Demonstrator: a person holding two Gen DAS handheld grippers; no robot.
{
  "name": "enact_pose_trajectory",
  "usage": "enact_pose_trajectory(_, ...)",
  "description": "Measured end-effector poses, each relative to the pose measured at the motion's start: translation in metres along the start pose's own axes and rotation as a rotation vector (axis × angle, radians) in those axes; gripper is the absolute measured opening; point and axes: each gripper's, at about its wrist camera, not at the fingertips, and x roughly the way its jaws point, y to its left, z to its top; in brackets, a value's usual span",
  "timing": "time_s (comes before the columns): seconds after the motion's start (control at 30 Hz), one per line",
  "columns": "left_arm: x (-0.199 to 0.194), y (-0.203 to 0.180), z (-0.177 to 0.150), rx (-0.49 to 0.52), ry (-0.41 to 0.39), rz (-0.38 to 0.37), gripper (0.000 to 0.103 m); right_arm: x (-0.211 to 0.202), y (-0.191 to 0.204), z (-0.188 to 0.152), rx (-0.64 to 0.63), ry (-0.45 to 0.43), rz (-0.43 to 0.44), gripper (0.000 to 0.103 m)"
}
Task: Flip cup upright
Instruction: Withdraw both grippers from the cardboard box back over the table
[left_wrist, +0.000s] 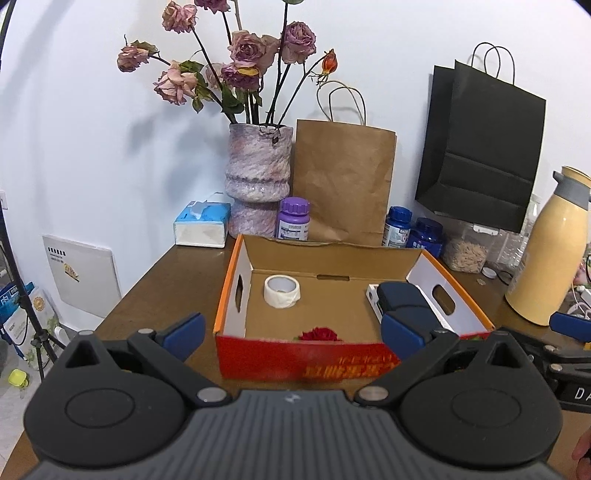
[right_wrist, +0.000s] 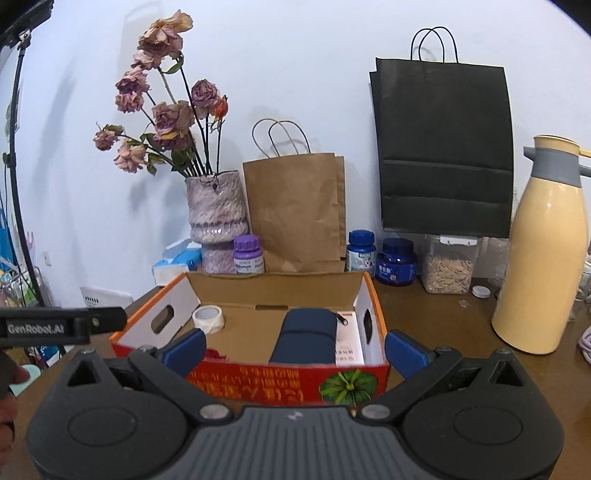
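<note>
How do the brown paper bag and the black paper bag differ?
The brown bag stands on the table behind the box, while the black bag sits higher against the wall, its bottom edge above the jars. The black bag looks larger. The brown bag is creased and crumpled; the black bag looks smoother, with a few straight fold lines. Both are paper, with twin loop handles on top.

Left hand-held gripper (left_wrist: 293, 326): black linkage arms, blue fingertip pads, silver pivot screws.
Right hand-held gripper (right_wrist: 294, 350): same build, ribbed grey body, round black housings.
</note>
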Motion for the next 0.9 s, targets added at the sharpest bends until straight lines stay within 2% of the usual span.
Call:
enact_pose_trajectory(0.5,-0.042,0.007,-0.036,0.018,0.033,-0.004,0.103,-0.051,0.001,-0.044,-0.034,0.056,0.035,0.103)
enact_pose_trajectory(0.9,-0.064,0.015,-0.062,0.015,0.055,-0.009,0.103,-0.071,-0.001,-0.069,-0.037,0.087,0.036,0.103)
